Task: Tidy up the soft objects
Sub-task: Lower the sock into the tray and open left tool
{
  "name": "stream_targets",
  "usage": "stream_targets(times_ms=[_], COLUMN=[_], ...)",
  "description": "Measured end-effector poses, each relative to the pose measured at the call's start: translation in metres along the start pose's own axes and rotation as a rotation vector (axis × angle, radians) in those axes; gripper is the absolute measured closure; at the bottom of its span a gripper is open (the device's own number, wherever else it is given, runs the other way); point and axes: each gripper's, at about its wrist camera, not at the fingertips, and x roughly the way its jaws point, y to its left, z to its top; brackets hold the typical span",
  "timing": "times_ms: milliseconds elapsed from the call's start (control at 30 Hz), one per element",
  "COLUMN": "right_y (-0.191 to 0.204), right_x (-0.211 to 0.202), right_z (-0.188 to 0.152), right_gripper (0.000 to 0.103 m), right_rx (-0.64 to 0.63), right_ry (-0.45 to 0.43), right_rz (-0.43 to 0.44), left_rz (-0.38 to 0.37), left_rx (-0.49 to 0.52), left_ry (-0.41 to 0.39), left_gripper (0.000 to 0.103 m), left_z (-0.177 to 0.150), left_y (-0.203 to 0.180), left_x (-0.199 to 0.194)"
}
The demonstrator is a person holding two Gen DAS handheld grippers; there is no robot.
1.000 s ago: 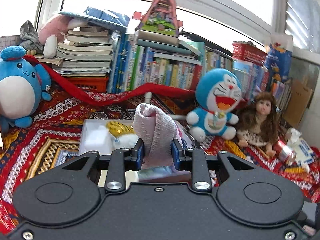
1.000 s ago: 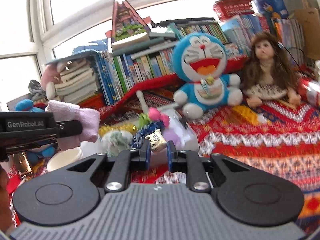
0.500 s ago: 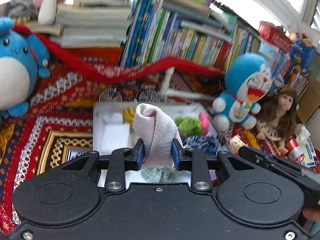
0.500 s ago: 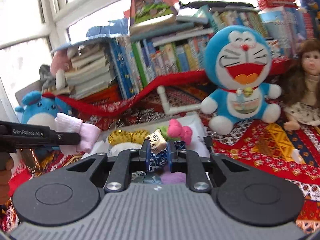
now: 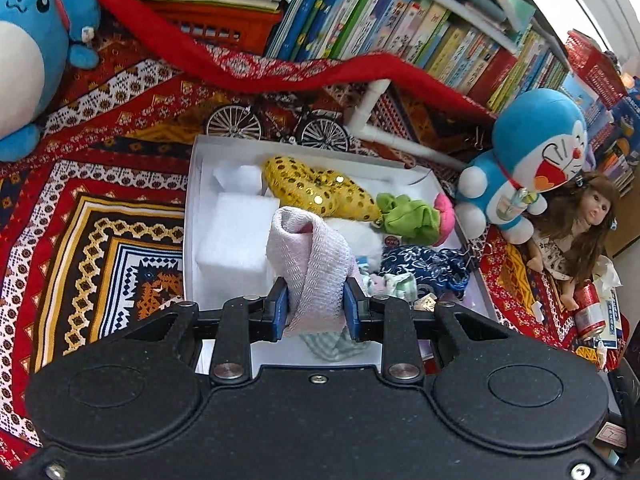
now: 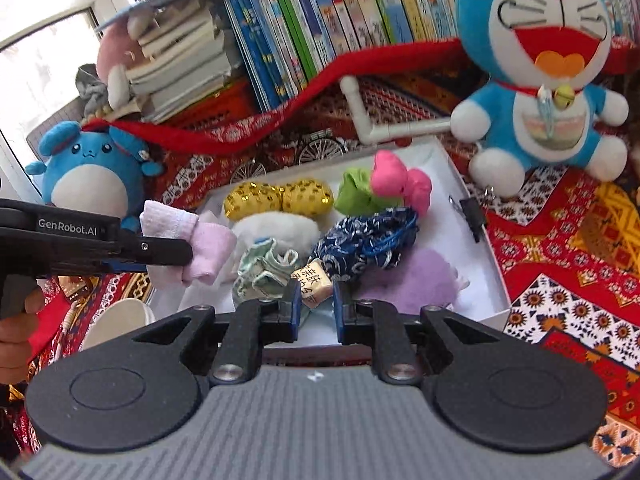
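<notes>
My left gripper (image 5: 314,306) is shut on a folded pink cloth (image 5: 310,264), held over the near left part of a white box (image 5: 191,184). The right wrist view shows that gripper (image 6: 188,254) from the side, the pink cloth (image 6: 200,246) bulging from its tips. My right gripper (image 6: 316,306) is shut on a small gold packet with printed characters (image 6: 314,284), above the near edge of the white box (image 6: 494,276). Inside lie a gold sequin pouch (image 5: 320,192), a green and pink soft toy (image 6: 380,192), a dark blue patterned pouch (image 6: 368,242), a lilac plush (image 6: 416,280) and a white foam block (image 5: 236,240).
A blue cat plush (image 6: 548,68) sits right of the box, a doll (image 5: 576,236) beyond it. A round blue plush (image 5: 28,40) stands at the left. Books (image 5: 400,24), a model bicycle (image 5: 276,124) and a white pipe (image 6: 384,128) line the back. A white bowl (image 6: 116,320) sits near left.
Both grippers have tilted down and come forward over the white box, each keeping its hold. The box contents now fill the middle of both views.
</notes>
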Motion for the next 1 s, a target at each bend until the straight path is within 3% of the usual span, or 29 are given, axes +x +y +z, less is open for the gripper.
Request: stream_targets(times_ms=[400,700,1000], right_y=[-0.006,-0.006,-0.008], right_x=[0.025,0.048,0.056], right_z=[0.0,0.022,0.02], right_gripper=[0.082,0.082,0.083], right_rx=[0.01,0.015,0.02], right_ry=[0.056,0.093,0.11], right_rz=[-0.005,-0.036,-0.032], left_rz=[0.027,0.081,0.096], left_rx=[-0.016,-0.018,-0.006], left_ry=[0.042,0.095,0.102], left_gripper=[0.076,0.076,0.072], left_z=[0.003,0.025,0.021], left_y=[0.005,0.006,0.005], left_x=[0.022,0.04,0.049])
